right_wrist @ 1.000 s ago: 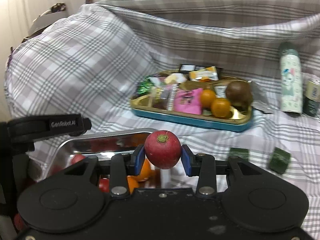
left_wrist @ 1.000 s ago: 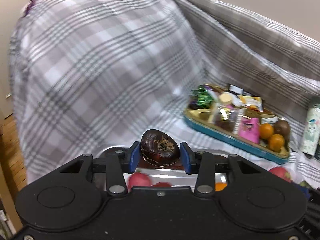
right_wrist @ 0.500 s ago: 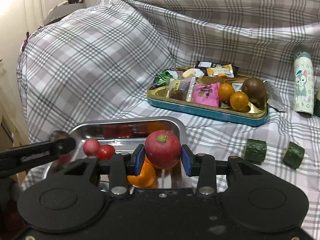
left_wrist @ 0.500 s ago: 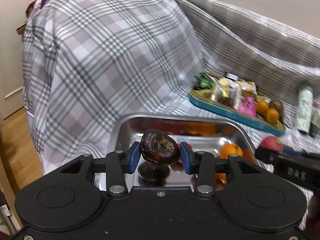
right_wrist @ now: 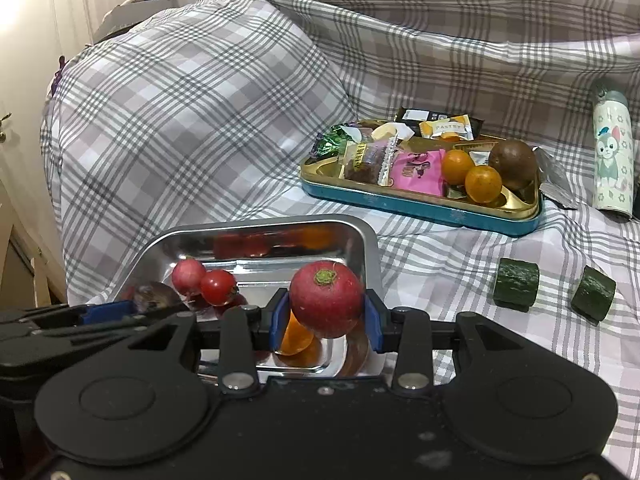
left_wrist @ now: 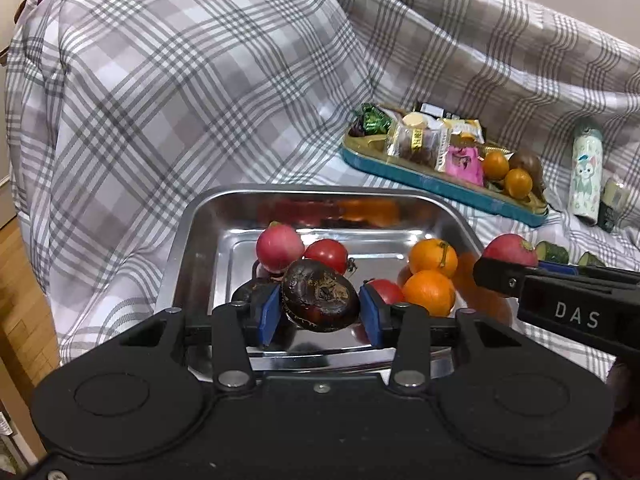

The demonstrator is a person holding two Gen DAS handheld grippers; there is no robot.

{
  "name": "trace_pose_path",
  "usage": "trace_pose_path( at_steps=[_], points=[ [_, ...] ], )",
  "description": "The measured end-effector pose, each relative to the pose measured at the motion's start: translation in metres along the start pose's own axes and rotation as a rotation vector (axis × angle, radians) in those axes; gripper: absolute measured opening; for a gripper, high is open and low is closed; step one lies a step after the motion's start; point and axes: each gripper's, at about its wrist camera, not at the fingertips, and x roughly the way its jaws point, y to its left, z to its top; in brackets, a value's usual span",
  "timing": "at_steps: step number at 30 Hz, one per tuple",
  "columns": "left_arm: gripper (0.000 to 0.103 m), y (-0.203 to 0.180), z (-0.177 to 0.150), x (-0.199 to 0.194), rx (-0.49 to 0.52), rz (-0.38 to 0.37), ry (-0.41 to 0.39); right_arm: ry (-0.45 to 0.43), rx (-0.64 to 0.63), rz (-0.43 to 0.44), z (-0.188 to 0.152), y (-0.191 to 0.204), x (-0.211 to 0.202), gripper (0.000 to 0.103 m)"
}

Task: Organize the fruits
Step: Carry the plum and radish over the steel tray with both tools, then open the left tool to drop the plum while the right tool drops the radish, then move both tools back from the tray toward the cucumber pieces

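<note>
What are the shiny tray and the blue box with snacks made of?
The tray looks like polished steel: its walls mirror the fruit. The box seems painted tin, blue outside and glossy gold inside; coated plastic is possible. The cloth under both is soft woven plaid.

Two grippers, each clamped on one fruit: the left gripper (left_wrist: 319,307) on a dark wrinkled fruit (left_wrist: 320,297), the right gripper (right_wrist: 326,317) on a red radish-like fruit (right_wrist: 326,305). One steel tray (left_wrist: 200,216) holds two oranges (left_wrist: 433,258), two tomatoes (left_wrist: 327,254) and one pink radish (left_wrist: 279,245). One snack tin (right_wrist: 420,206) holds two small oranges (right_wrist: 483,184) and one brown fruit (right_wrist: 513,164). Two cucumber pieces (right_wrist: 516,284) and one bottle (right_wrist: 612,156) rest on the cloth
</note>
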Motion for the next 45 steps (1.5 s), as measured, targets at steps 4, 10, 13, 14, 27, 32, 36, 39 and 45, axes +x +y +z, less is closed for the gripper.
trace_pose_path(
  at_steps=[4, 10, 13, 14, 27, 32, 36, 39, 45],
  points=[
    [0.050, 0.000, -0.001, 0.001, -0.007, 0.004, 0.013, 0.014, 0.000, 0.000, 0.000, 0.000, 0.003, 0.041],
    [0.050, -0.006, -0.003, 0.002, 0.029, 0.028, 0.016, 0.020, -0.007, 0.001, 0.000, 0.002, 0.005, 0.041],
    [0.050, -0.007, -0.003, 0.002, 0.030, 0.027, 0.019, 0.021, -0.015, -0.002, -0.001, 0.003, 0.005, 0.041],
    [0.050, -0.007, -0.002, 0.002, 0.028, 0.024, 0.020, 0.021, -0.016, -0.003, -0.001, 0.003, 0.005, 0.041],
    [0.050, -0.002, -0.001, 0.000, -0.012, 0.003, 0.013, 0.005, -0.001, 0.023, 0.001, 0.001, 0.002, 0.043],
    [0.050, -0.002, -0.001, -0.001, -0.007, 0.006, 0.007, 0.002, 0.005, 0.010, 0.001, -0.001, 0.003, 0.043],
    [0.050, -0.001, -0.001, -0.001, -0.015, 0.005, 0.005, -0.001, 0.014, -0.002, 0.001, -0.003, 0.003, 0.043],
    [0.050, 0.000, -0.001, -0.002, -0.022, 0.003, 0.004, -0.015, 0.027, -0.017, 0.004, -0.008, 0.002, 0.043],
    [0.050, 0.000, -0.001, -0.002, -0.033, 0.002, 0.002, -0.039, 0.106, -0.061, 0.014, -0.032, -0.002, 0.043]
  ],
)
